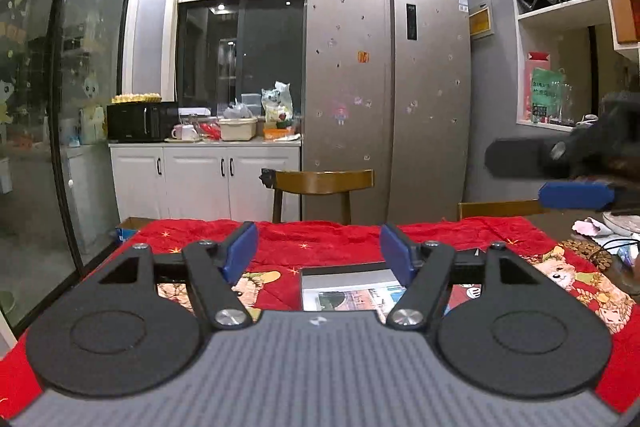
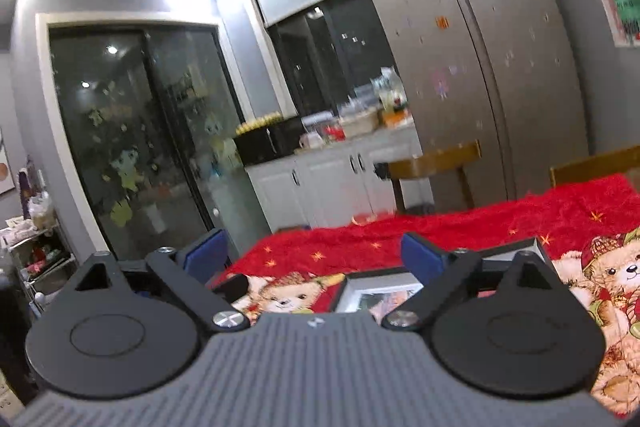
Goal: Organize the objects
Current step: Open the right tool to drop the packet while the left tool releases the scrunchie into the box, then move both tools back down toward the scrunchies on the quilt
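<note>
In the left wrist view the left gripper point(image 1: 319, 253) hangs with jaws spread and nothing between them; the picture frame point(image 1: 344, 285) lies flat on the red blanket point(image 1: 320, 237) at six o'clock, just below the blue pads. In the right wrist view the right gripper point(image 2: 316, 257) gapes wide and empty above the picture frame point(image 2: 380, 293), which lies at about five o'clock on the blanket point(image 2: 480, 223).

Both wrist cameras are riding just above a red teddy-bear-print blanket point(image 1: 340, 239), facing roughly level toward a silver double-door fridge point(image 1: 384, 95). The right view is tilting and sitting further right. Both are sharing the blanket, fridge and a framed picture point(image 2: 380, 291).
</note>
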Demonstrator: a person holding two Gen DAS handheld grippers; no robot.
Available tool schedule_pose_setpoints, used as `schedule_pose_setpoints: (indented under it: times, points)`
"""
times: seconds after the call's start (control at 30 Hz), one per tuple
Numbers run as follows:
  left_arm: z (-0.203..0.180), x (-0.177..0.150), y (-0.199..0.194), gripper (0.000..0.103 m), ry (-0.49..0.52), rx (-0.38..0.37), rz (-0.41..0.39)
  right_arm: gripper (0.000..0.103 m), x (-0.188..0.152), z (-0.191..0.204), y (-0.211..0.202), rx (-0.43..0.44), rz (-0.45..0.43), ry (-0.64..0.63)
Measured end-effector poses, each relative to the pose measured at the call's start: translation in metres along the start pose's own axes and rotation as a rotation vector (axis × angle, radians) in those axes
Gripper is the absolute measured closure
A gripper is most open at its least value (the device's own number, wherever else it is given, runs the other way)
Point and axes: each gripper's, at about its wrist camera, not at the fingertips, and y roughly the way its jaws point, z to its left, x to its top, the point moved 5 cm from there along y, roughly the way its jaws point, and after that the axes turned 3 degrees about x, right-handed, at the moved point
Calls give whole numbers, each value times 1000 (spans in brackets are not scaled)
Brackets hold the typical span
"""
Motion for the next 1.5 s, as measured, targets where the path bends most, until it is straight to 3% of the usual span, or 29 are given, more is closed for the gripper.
schedule_pose_setpoints:
  times: [0.2,0.3,0.4,0.57,0.73,0.97,1.07,1.17,1.37,1.5]
  points:
    - [2,-27,-25,30,2,-44,-9,4,-19,9,-13,-63,-41,-31]
    - [6,-43,-29,30,58,2,-28,4,-41,-5,-9,-85,-26,12]
    - [11,-55,-27,30,51,-5,-13,4,-66,-20,-3,-89,5,27]
    - [12,-87,-19,30,-31,-47,55,4,-105,-54,18,-160,119,108]
    - [-17,-129,-4,29,64,-95,189,5,-141,-72,36,-143,289,199]
    - [-28,-151,11,30,82,-80,296,10,-166,-77,52,-129,390,243]
    - [-31,-156,16,31,101,-101,328,13,-169,-72,50,-134,390,202]
    - [-34,-163,23,37,122,-95,375,19,-171,-69,48,-140,386,178]
    - [-29,-165,27,50,136,-48,397,33,-172,-66,48,-172,367,125]
    - [-28,-165,27,70,153,-21,385,40,-174,-67,49,-165,351,104]
